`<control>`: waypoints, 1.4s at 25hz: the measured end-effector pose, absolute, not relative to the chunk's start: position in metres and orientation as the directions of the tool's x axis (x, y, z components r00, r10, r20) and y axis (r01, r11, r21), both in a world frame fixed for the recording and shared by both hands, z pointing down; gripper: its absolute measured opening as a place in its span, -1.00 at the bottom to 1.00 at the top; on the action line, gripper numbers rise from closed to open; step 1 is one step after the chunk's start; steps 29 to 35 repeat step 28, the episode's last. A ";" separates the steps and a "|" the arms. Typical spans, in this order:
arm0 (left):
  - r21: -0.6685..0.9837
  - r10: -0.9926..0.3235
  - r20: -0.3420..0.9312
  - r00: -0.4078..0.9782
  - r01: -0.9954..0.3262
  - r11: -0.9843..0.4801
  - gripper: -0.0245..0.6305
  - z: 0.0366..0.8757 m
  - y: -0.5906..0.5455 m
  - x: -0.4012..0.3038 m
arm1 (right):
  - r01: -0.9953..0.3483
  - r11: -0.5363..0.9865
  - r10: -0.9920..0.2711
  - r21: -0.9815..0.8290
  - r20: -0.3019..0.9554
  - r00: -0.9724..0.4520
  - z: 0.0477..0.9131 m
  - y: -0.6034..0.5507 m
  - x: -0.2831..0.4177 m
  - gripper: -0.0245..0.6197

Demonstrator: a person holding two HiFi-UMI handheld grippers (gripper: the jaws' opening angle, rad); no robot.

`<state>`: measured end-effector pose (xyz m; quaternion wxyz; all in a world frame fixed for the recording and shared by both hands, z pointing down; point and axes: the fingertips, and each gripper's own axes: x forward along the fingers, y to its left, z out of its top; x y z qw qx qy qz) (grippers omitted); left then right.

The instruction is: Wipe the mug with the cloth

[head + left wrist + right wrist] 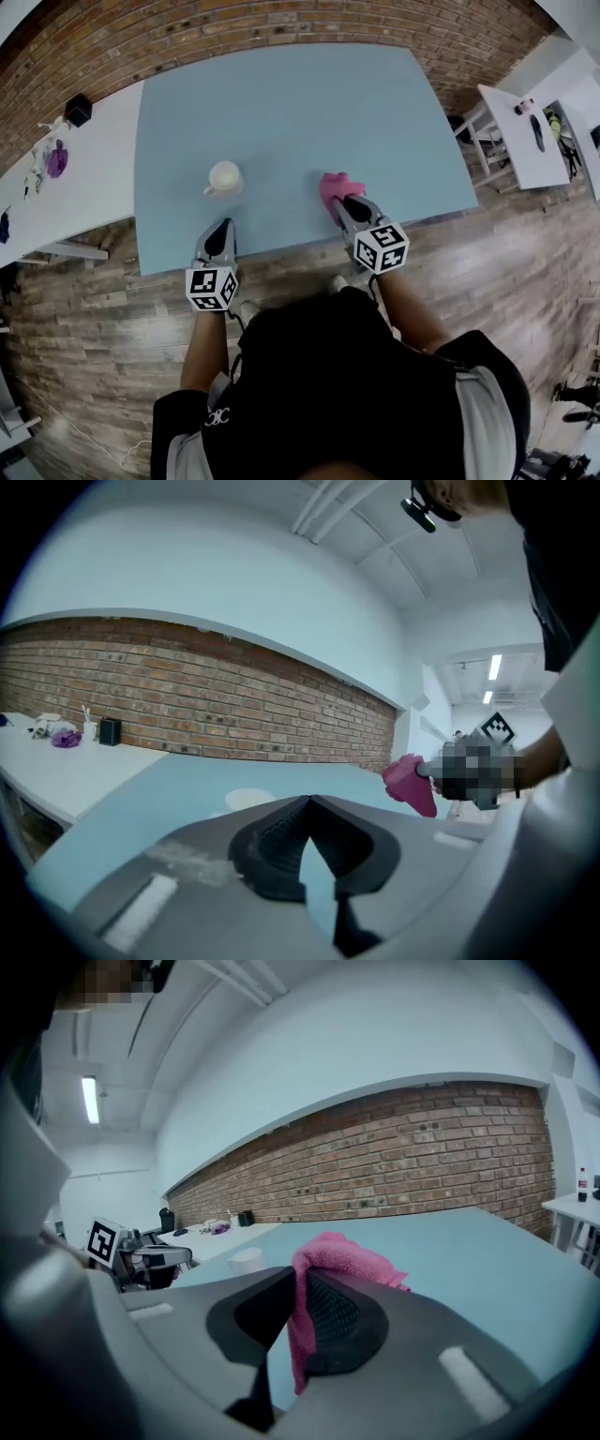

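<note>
A white mug (pixel 224 178) stands upright on the light blue table (pixel 291 103), left of centre. My left gripper (pixel 222 228) hovers just in front of the mug, shut and empty; in its own view the left gripper (pixel 307 802) has its jaws pressed together, the mug (pixel 247 799) peeking out behind them. My right gripper (pixel 343 202) is shut on a pink cloth (pixel 335 187) near the table's front edge. In the right gripper view the cloth (pixel 323 1274) is pinched between the jaws and hangs down, with the mug (pixel 247 1260) off to the left.
A white table (pixel 75 178) adjoins on the left with a black box (pixel 78 110) and small purple items (pixel 56 157). Another white table (pixel 525 131) stands at the right. A brick wall (pixel 234 28) runs behind. The floor is wood planks.
</note>
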<state>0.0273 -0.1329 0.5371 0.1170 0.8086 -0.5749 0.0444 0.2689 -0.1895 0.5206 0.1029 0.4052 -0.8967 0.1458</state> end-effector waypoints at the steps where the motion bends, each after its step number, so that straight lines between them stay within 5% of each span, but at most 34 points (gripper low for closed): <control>1: 0.150 -0.926 0.204 0.317 -0.945 -0.291 -0.91 0.537 -0.136 0.041 | -0.743 0.648 -0.685 -0.170 0.297 -0.665 0.521 -0.194 0.282 -0.80; 10: 0.136 -0.936 0.252 0.245 -0.967 -0.216 -0.90 0.524 -0.132 0.147 | -0.675 0.728 -0.629 -0.123 0.273 -0.728 0.508 -0.219 0.361 -0.80; 35: 0.129 -0.929 0.295 0.225 -0.972 -0.195 -0.91 0.529 -0.118 0.146 | -0.713 0.691 -0.672 -0.123 0.256 -0.695 0.510 -0.211 0.376 -0.80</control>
